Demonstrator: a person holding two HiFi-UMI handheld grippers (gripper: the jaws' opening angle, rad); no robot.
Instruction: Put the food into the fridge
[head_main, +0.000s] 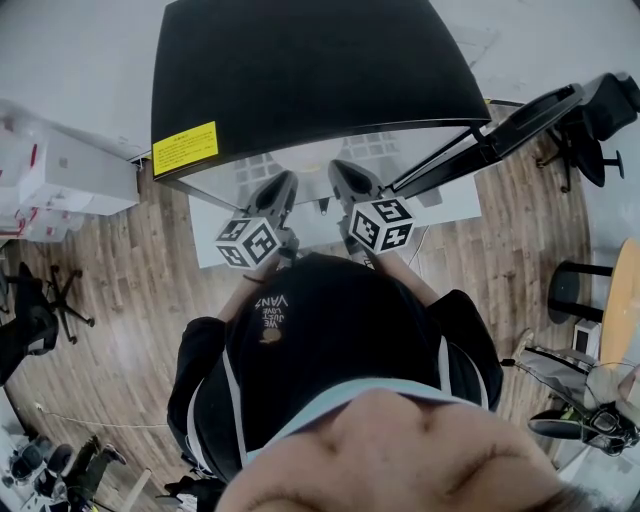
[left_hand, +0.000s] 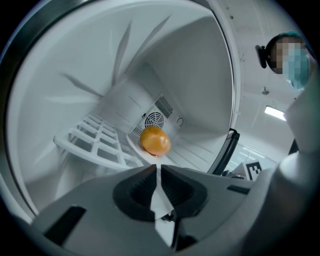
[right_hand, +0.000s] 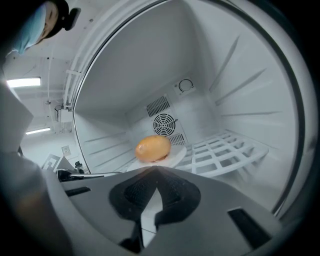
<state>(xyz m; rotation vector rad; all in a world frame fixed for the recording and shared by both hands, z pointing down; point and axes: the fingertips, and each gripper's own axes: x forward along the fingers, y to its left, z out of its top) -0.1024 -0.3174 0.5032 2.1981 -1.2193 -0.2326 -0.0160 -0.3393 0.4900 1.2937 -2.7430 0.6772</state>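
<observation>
Food (right_hand: 153, 148): lying on white plate (right_hand: 178, 154) deep inside fridge (right_hand: 150, 65), beside wire shelf (right_hand: 225, 150), in front of fan (right_hand: 165, 122). Holding left gripper (left_hand: 156, 167) and right gripper (right_hand: 156, 169) at fridge mouth, both squeezed closed, gripping nothing, apart from food

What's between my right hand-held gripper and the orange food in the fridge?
Right gripper view: bare stretch. Only the rim of the white plate, under the orange food, lies ahead of the shut right hand-held gripper.

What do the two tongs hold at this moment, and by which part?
Nothing is held. The left tongs and the right tongs are shut on nothing; the orange food lies on a white plate in the fridge, apart from both.
</observation>
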